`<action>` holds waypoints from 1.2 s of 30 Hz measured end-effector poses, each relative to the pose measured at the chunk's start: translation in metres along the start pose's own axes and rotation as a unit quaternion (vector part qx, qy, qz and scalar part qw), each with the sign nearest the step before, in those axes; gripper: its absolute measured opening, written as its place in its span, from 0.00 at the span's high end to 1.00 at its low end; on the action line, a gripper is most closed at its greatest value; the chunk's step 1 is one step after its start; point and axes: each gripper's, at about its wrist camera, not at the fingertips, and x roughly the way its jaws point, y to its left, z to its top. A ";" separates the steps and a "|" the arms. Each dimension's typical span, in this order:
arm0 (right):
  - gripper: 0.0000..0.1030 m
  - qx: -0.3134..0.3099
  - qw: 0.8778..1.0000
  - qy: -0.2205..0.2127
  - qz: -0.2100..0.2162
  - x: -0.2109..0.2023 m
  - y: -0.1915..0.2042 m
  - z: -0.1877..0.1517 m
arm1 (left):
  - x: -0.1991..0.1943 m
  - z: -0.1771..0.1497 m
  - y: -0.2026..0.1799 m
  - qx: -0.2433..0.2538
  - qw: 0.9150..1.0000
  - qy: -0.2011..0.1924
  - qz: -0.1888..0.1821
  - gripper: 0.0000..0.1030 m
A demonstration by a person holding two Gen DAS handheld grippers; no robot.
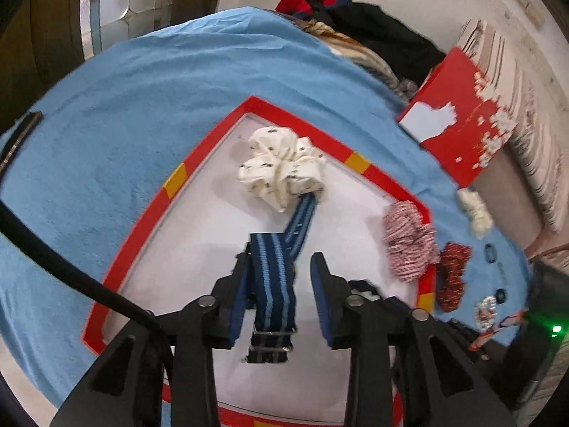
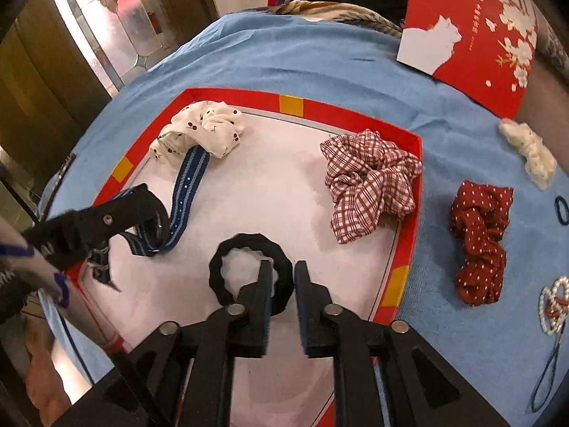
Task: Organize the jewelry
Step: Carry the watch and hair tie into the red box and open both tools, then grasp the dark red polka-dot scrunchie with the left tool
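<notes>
Left wrist view: the left gripper [image 1: 281, 267] points down into a shallow red-rimmed tray [image 1: 135, 242] with a white floor, lying on a blue cloth [image 1: 106, 106]. Its jaws stand partly apart, and a blue striped strap [image 1: 272, 277] lies between them on the tray floor, against the left finger and clear of the right one, so no pad presses on it from both sides. The strap's far end runs up the frame under a cream spotted scrunchie [image 1: 281, 167] near the tray's upper corner. At right a red-and-white checked scrunchie [image 1: 409, 242] drapes over the tray's rim, with a dark red dotted scrunchie [image 1: 453, 274] just beyond it on the cloth. A red box lid with white flowers [image 1: 458, 124] stands in the upper right. In the right wrist view, the right gripper [image 2: 284, 267] is low in the centre, its jaws a narrow gap apart. A black hair tie [image 2: 227, 259] lies on the tray floor with its right side passing between the fingers; whether the pads touch it I cannot tell. A small cream scrunchie [image 2: 530, 153] lies at the right edge, and a beaded trinket [image 2: 553, 306] sits lower right on the cloth.
</notes>
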 end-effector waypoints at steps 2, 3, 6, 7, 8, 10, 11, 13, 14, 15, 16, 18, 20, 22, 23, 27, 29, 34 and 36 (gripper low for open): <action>0.64 0.007 1.000 -0.012 0.003 -0.009 -0.004 -0.002 | -0.005 0.001 0.001 -0.007 1.000 -0.005 -0.017 0.60; 0.62 0.008 1.000 -0.017 0.005 -0.014 -0.006 -0.003 | -0.008 0.000 0.001 -0.013 1.000 -0.010 -0.025 0.60; 0.61 0.012 0.999 -0.030 0.007 -0.031 -0.013 -0.007 | -0.013 0.000 0.000 -0.021 0.999 -0.021 -0.041 0.59; 0.60 0.014 0.999 -0.034 0.006 -0.037 -0.016 -0.008 | -0.014 0.000 -0.001 -0.024 0.998 -0.024 -0.045 0.58; 0.57 0.018 0.999 -0.040 0.005 -0.046 -0.022 -0.012 | -0.016 -0.002 -0.004 -0.026 0.998 -0.029 -0.049 0.58; 0.52 0.025 0.999 -0.048 0.004 -0.060 -0.033 -0.020 | -0.019 -0.003 -0.011 -0.024 0.998 -0.034 -0.050 0.58; 0.51 0.029 0.998 -0.051 0.002 -0.065 -0.038 -0.024 | -0.020 -0.005 -0.016 -0.020 0.998 -0.037 -0.048 0.58; 0.51 0.036 0.998 -0.055 -0.006 -0.077 -0.050 -0.033 | -0.022 -0.010 -0.032 -0.002 0.998 -0.043 -0.048 0.58; 0.51 0.041 0.997 -0.057 -0.013 -0.084 -0.059 -0.040 | -0.022 -0.013 -0.037 0.005 0.998 -0.044 -0.051 0.58; 0.51 0.046 0.997 -0.059 -0.019 -0.090 -0.066 -0.046 | -0.021 -0.018 -0.050 0.018 0.997 -0.043 -0.055 0.58; 0.51 0.052 0.996 -0.061 -0.026 -0.096 -0.073 -0.051 | -0.021 -0.023 -0.060 0.031 0.997 -0.041 -0.059 0.58; 0.51 0.061 0.995 -0.063 -0.043 -0.108 -0.090 -0.064 | -0.020 -0.034 -0.085 0.068 0.995 -0.037 -0.065 0.57; 0.51 0.072 0.993 -0.064 -0.064 -0.120 -0.108 -0.078 | -0.021 -0.046 -0.109 0.105 0.991 -0.037 -0.070 0.55; 0.51 0.087 0.991 -0.064 -0.077 -0.129 -0.125 -0.088 | -0.022 -0.056 -0.128 0.129 0.988 -0.038 -0.074 0.52; 0.51 0.096 0.990 -0.065 -0.080 -0.133 -0.133 -0.093 | -0.021 -0.061 -0.136 0.137 0.987 -0.036 -0.078 0.50; 0.49 0.136 0.984 -0.065 -0.094 -0.146 -0.163 -0.114 | -0.013 -0.073 -0.161 0.164 0.983 -0.024 -0.082 0.50; 0.49 0.152 0.982 -0.059 -0.097 -0.147 -0.175 -0.123 | -0.012 -0.074 -0.166 0.171 0.982 -0.027 -0.071 0.50; 0.49 0.162 0.979 -0.059 -0.104 -0.149 -0.190 -0.137 | -0.008 -0.061 -0.148 0.131 0.989 -0.025 -0.061 0.50; 0.49 0.156 0.979 -0.060 -0.114 -0.149 -0.192 -0.142 | -0.004 -0.056 -0.139 0.109 0.992 -0.015 -0.067 0.50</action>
